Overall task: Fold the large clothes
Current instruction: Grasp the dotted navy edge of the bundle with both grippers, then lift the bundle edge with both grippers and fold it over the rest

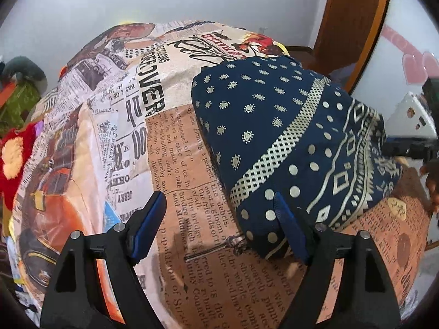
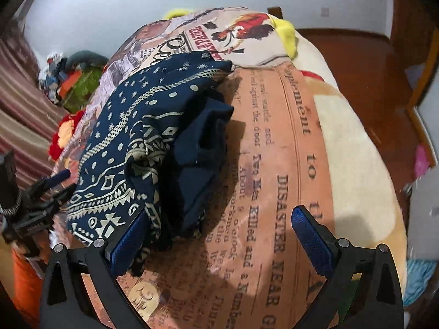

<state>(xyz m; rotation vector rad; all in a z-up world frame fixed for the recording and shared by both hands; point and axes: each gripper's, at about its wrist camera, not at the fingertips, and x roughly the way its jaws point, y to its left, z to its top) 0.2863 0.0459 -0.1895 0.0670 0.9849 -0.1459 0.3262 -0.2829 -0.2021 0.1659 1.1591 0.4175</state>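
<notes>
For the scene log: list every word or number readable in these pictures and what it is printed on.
All are on the newspaper-print bedsheet:
"DISASTER NEAR" in the right wrist view
"Two Men Killed and a Number"
"to"
"a perfect" in the left wrist view, upside down
Small column print and the far mastheads: too blurred to read.
The navy patterned garment carries no text.

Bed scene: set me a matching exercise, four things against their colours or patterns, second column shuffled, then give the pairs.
Things:
1. folded garment
2. bedspread
3. left gripper pads
4. plush toy

Looks:
A. newspaper print
B. red with a yellow patch
C. navy with cream dots and geometric bands
D. plain blue

Pairs: 1-C, 2-A, 3-D, 4-B
</notes>
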